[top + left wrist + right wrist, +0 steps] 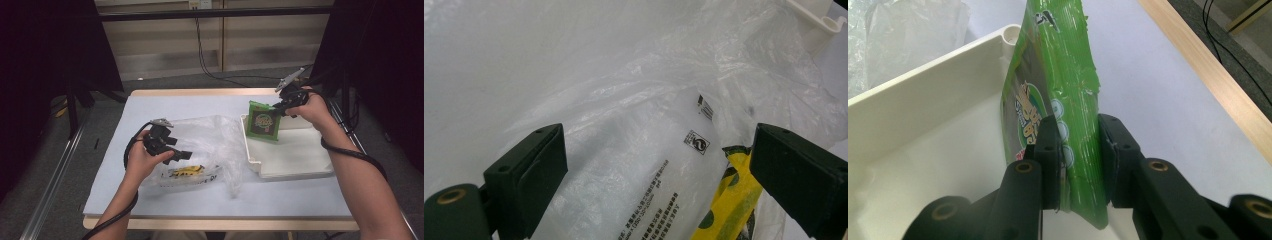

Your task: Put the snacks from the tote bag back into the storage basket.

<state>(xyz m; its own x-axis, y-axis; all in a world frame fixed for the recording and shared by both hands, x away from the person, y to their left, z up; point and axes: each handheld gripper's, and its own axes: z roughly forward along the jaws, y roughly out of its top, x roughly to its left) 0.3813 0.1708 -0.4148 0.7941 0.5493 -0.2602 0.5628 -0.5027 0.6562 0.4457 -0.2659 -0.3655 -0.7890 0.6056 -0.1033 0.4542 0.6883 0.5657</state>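
Note:
My right gripper (283,107) (1075,131) is shut on a green snack packet (263,121) (1058,95), which hangs upright over the near-left corner of a white tray (300,161) (923,100). The pads press on the packet's lower edge. My left gripper (172,149) (659,146) stands open above a clear, crumpled plastic bag (216,136) (624,115), its jaws wide apart and touching nothing. Inside the bag lies a yellow packet (186,171) (730,199), beside printed text on the film.
The bag and tray rest on a pale blue tabletop (175,106) with a wooden rim (1210,75). Black cables trail from both grippers along the person's forearms. Dark stands flank the table on both sides.

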